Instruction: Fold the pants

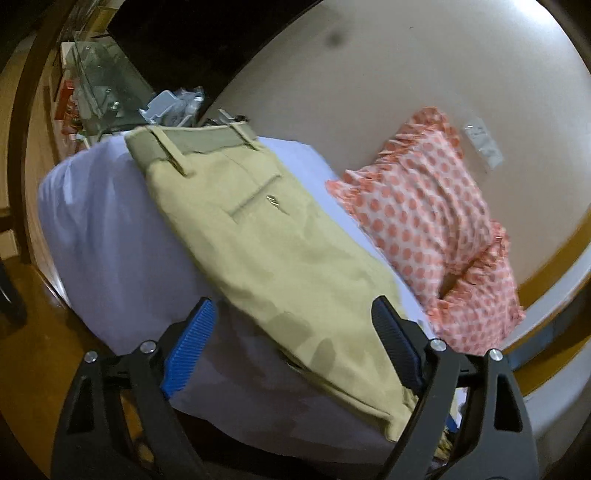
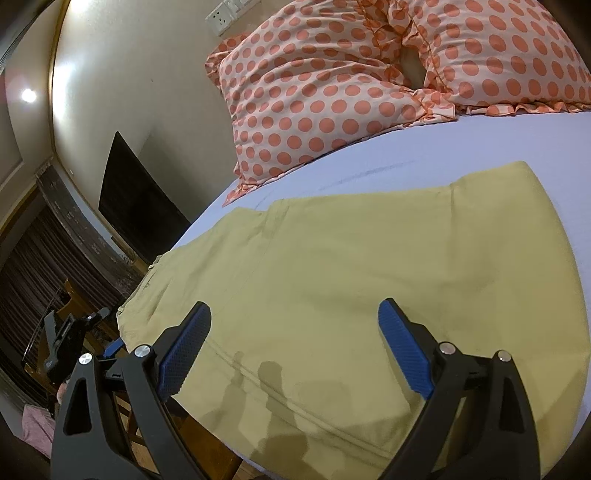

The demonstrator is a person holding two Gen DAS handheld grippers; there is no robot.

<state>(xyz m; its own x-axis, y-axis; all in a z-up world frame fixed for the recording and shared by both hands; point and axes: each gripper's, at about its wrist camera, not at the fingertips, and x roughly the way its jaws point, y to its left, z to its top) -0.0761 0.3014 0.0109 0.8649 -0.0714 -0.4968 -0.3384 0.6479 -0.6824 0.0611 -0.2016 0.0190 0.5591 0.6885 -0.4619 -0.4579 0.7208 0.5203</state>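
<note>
From the left wrist camera we see the khaki pants [image 1: 266, 240] lying flat on the bed [image 1: 103, 229], which is covered in a pale lavender sheet. The waistband with its belt loops sits at the far end, near the bed's edge, and a back pocket with a small metal button faces up. The fabric runs toward us and passes between the spread blue-padded fingers [image 1: 194, 343] of our left gripper [image 1: 295, 332]; the fingers are released and grip nothing, held above the cloth near its lower end. To the right of the pants, two orange polka-dot pillows [image 1: 424, 221] rest against the wall. Past the head of the bed is a cluttered glass-topped stand [image 1: 103, 81], blurred.

From the right wrist camera the pants [image 2: 332, 288] spread across the near side of the bed [image 2: 443, 155], one layer folded over another, with a stitched seam running diagonally near us. Our right gripper [image 2: 295, 332] hovers over this fabric with its fingers [image 2: 184, 347] wide apart, holding nothing. The left gripper [image 2: 74, 332] shows at the far left, beside the bed's edge. The pillows [image 2: 332, 85] lie beyond the pants, well apart from them, under a wall socket [image 2: 221, 14].
</note>
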